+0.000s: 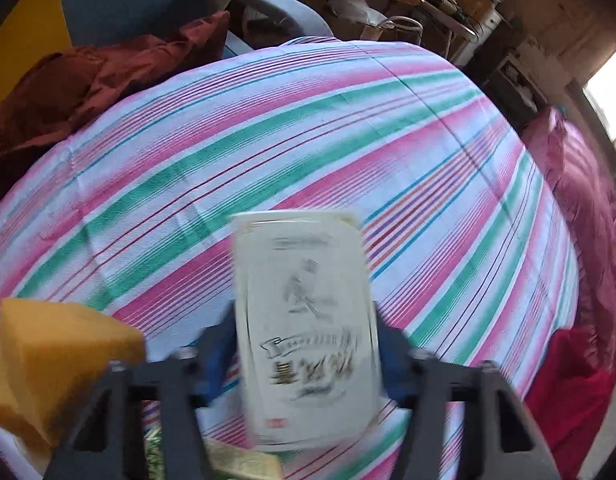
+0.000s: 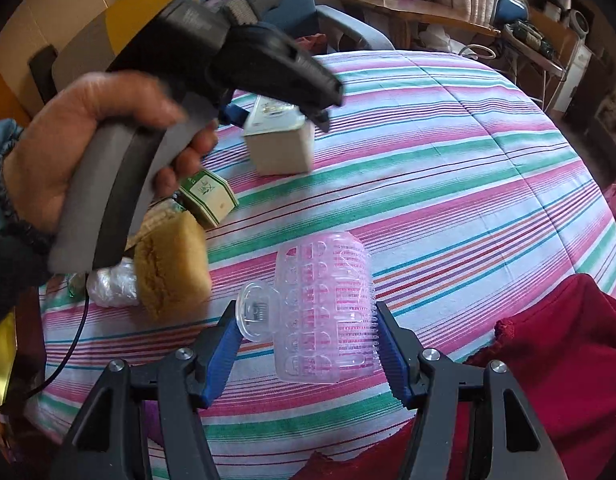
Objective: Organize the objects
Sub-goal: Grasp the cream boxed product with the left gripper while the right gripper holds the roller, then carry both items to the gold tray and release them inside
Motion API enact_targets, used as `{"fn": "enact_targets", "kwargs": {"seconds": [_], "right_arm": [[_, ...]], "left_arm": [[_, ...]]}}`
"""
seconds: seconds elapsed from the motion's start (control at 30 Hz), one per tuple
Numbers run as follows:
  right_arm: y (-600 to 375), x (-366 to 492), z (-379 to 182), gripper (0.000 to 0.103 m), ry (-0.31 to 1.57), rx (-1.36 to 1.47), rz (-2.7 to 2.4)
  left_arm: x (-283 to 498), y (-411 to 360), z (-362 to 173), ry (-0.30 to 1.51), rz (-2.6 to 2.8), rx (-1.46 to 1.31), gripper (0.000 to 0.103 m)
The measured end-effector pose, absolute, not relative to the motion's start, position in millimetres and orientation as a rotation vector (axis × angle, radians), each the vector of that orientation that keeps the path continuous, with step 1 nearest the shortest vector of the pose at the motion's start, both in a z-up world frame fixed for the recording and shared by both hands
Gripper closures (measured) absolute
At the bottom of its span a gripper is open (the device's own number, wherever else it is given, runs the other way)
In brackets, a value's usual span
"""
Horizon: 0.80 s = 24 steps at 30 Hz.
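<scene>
Two pickups are in hand at once on the striped pink, green and white bedsheet [image 1: 348,140]. The left gripper [image 1: 305,350] has its blue-padded jaws clamped on the sides of a tall cream-white cardboard box with dark printed lettering [image 1: 305,328]. In the right wrist view the same box [image 2: 279,144] stands upright on the sheet under the black gripper body, which a bare hand [image 2: 67,152] holds by its grey handle. The picture is blurred, so I cannot tell whether the box has left the sheet. The grasp looks made; the next move, as I judge it, is to lift the box straight up and carry it to its place, keeping it upright so it does not slip between the pads.

The right gripper [image 2: 308,344] holds a clear, pink-tinted plastic hair roller with bristles [image 2: 328,312]: the jaws stand partly apart with the roller between them, the right pad against its bristled side, the left pad touching its clear clip tab. It lies just above or on the sheet.

A yellow-brown sponge block [image 2: 171,264] and a small green-and-white printed carton [image 2: 207,196] lie near the left hand, apart from both jaws
</scene>
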State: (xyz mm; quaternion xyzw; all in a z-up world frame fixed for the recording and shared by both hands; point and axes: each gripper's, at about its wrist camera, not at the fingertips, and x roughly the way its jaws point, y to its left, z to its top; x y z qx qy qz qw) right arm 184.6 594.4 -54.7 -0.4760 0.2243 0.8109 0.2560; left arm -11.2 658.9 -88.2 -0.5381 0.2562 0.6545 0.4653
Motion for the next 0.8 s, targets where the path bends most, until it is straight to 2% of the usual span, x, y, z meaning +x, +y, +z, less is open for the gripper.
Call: {"fn": "enact_targets", "kwargs": {"seconds": [0.1, 0.27, 0.43, 0.57, 0.8], "right_arm": [[597, 189, -51, 0.040, 0.616, -1.260, 2.199], [600, 194, -45, 0.040, 0.620, -1.202, 2.189], [591, 193, -29, 0.040, 0.604, -1.107, 2.286], [573, 187, -14, 0.040, 0.581, -1.050, 2.419], [507, 155, 7, 0.040, 0.482, -1.096, 2.605]], "left_arm": [[-5, 640, -72, 0.609, 1.609, -1.231, 0.052], [19, 582, -12, 0.556, 1.646, -1.028, 0.052], [27, 511, 36, 0.473, 1.704, -0.951, 0.052], [18, 442, 59, 0.433, 1.801, -0.908, 0.052], [-6, 315, 71, 0.338, 1.962, -0.949, 0.052]]}}
